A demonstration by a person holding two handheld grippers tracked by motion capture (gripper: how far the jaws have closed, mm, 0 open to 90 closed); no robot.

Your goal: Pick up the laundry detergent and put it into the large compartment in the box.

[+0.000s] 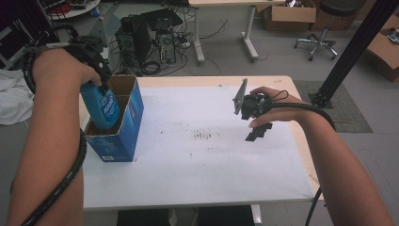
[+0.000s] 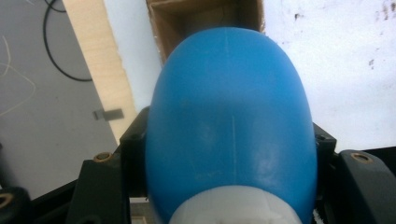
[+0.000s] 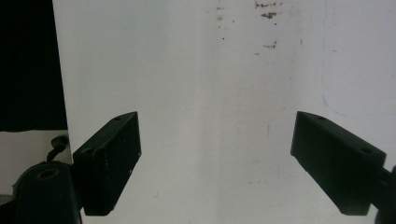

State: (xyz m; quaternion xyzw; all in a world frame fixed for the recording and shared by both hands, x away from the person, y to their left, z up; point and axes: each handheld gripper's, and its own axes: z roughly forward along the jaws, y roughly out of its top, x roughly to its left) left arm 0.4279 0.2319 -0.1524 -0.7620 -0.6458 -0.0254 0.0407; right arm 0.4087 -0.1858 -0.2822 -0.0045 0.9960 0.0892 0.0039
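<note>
A blue plastic bottle (image 1: 104,108) hangs base-down in the open top of a blue cardboard box (image 1: 123,129) at the table's left. My left gripper (image 1: 100,75) is shut on the bottle near its white cap; its jaws press both sides of the blue body (image 2: 231,107), and the box's brown inside (image 2: 201,16) lies just past it. At the table's right my right gripper (image 1: 256,134) hovers over the white tabletop, jaws wide apart (image 3: 217,163) with nothing between them.
The white tabletop (image 1: 202,155) has a pale wooden edge and a few dark smudges (image 1: 204,136) mid-table. Behind the table stand computer towers (image 1: 143,37) with cables, a second desk's legs, cardboard boxes (image 1: 289,14) and a stool. A black post (image 1: 350,47) rises at the right.
</note>
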